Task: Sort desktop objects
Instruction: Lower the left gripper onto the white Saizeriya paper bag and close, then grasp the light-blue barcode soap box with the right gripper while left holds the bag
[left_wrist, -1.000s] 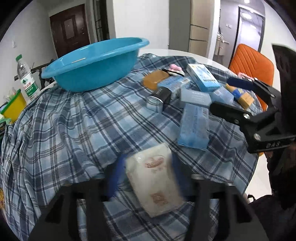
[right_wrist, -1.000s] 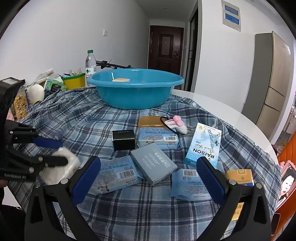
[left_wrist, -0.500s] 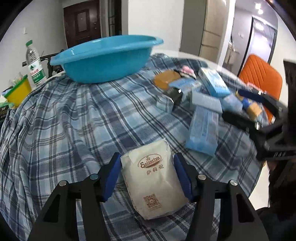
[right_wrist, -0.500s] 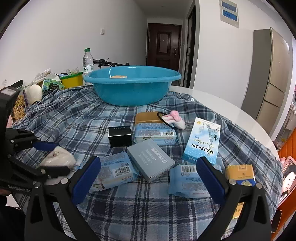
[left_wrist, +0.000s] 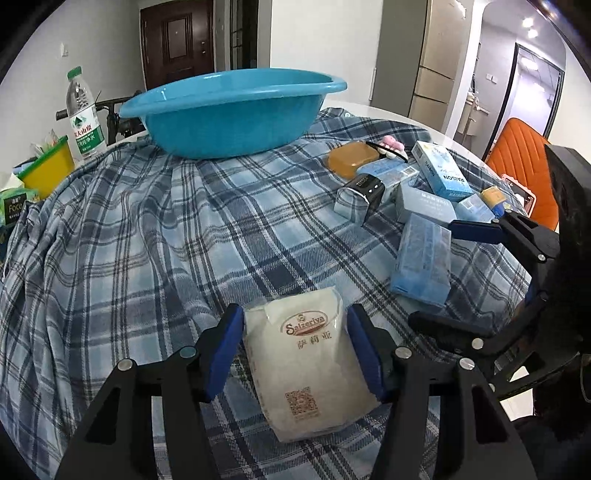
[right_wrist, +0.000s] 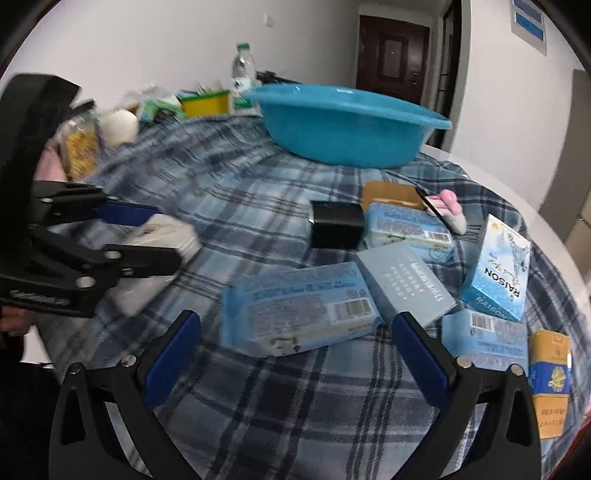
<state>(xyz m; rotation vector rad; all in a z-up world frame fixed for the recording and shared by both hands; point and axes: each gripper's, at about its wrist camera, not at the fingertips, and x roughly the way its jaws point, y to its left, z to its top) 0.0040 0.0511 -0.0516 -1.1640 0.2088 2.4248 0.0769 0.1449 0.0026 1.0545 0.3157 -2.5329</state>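
Your left gripper (left_wrist: 295, 345) is clamped on the white tissue pack (left_wrist: 308, 363) at the near edge of the plaid cloth (left_wrist: 155, 236), far from the blue basin (left_wrist: 229, 110). Your right gripper (right_wrist: 295, 356) gapes wide and empty before the blue wipes pack (right_wrist: 299, 306). Nearly all the packs and boxes remain to be sorted

A home, likely a flat's dining area, dark wooden entrance door (left_wrist: 176, 40), tall beige fridge (left_wrist: 432, 70), orange upholstered chair (left_wrist: 524, 147), round counter (left_wrist: 373, 109) under a blue plaid cloth (left_wrist: 147, 240), plastic wash basin (left_wrist: 229, 110), water bottle (left_wrist: 83, 118), packaged household goods
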